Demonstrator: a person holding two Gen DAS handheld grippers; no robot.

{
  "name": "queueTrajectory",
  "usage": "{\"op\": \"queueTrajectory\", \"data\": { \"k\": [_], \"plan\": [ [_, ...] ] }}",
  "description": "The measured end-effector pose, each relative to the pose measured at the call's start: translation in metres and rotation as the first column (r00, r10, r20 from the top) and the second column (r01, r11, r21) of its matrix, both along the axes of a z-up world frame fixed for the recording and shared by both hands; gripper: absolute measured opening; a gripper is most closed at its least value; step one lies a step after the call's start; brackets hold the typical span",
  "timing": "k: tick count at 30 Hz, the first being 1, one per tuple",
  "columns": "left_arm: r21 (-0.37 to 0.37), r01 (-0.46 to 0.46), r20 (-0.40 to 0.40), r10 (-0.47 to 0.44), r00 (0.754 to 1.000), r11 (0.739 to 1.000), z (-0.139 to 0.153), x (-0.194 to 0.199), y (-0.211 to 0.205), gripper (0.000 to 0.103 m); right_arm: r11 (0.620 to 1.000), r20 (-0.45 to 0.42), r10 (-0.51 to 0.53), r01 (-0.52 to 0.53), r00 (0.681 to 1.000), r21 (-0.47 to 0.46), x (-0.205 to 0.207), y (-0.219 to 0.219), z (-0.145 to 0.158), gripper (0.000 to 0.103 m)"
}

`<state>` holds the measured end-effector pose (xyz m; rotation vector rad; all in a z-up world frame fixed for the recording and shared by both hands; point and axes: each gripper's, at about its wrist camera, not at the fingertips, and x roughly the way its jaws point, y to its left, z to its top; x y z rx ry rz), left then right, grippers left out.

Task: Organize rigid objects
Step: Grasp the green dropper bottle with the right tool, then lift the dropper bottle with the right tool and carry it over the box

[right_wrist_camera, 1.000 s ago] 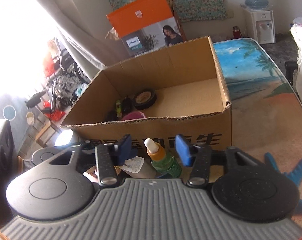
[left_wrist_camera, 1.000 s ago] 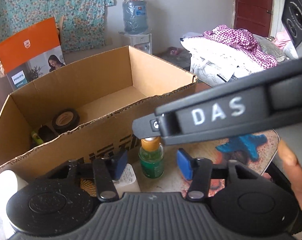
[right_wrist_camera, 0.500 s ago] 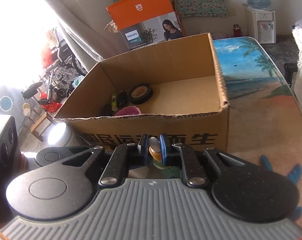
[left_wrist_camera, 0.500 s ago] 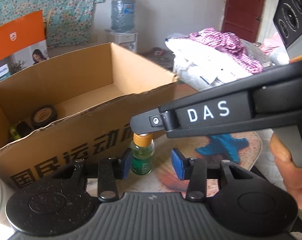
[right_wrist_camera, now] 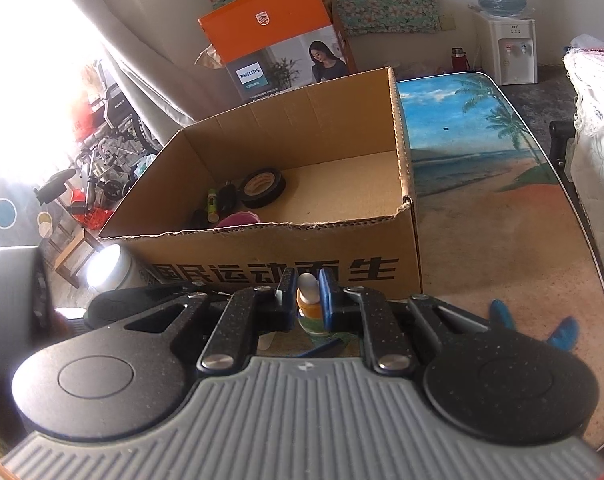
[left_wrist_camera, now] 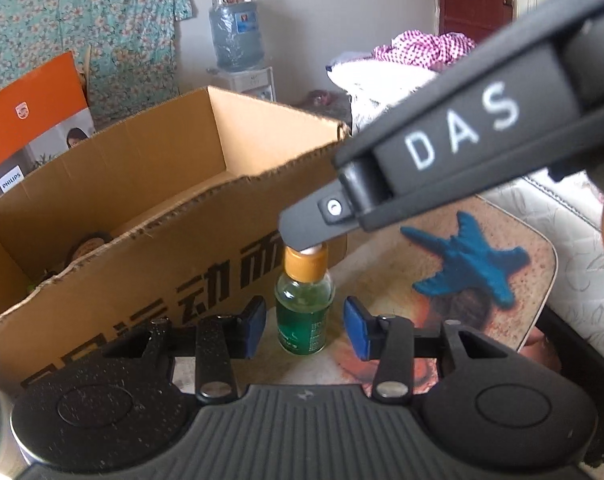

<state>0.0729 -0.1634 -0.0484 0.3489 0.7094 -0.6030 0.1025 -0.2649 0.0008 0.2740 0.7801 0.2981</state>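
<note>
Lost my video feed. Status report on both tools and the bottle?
Right tool shut on bottle top. Left tool open, pads either side of bottle body, not touching. Bottle upright on table, before cardboard box. Box wall ahead.

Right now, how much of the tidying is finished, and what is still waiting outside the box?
Done: a black tape roll, a green marker and a pink item already lie in the cardboard box. In hand: the right hand-held gripper is shut on the top of the small green bottle, which stands on the table between the left hand-held gripper's open pads. Left: lifting it into the box.
</note>
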Motion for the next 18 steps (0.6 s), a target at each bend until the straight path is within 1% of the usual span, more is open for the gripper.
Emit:
{"op": "queueTrajectory", "data": {
  "k": [3, 5, 10, 13, 18],
  "plan": [
    [-0.008, -0.003, -0.009, 0.003, 1.0, 1.0, -0.002, 0.002, -0.003, 0.039, 1.0, 0.0, 0.005, -0.005, 1.0, -0.01, 0.001, 0.002, 0.0, 0.014],
    [-0.006, -0.014, -0.01, 0.013, 1.0, 1.0, -0.003, 0.003, -0.003, 0.033, 1.0, -0.008, 0.006, -0.006, 1.0, -0.016, 0.003, 0.002, 0.0, 0.015],
    [-0.03, -0.023, -0.027, 0.022, 0.999, 0.999, -0.003, 0.007, 0.001, 0.033, 1.0, -0.019, 0.01, -0.01, 1.0, -0.015, 0.011, 0.0, -0.002, 0.016],
    [-0.039, -0.029, -0.032, 0.027, 0.999, 0.999, -0.002, 0.01, 0.002, 0.033, 1.0, -0.032, 0.01, -0.009, 0.999, 0.018, 0.016, -0.004, -0.006, 0.018],
    [-0.06, -0.033, -0.053, 0.03, 0.998, 0.998, -0.002, 0.013, 0.007, 0.033, 0.999, -0.035, 0.012, -0.011, 0.999, 0.032, 0.017, -0.007, -0.008, 0.016]
  ]
}}
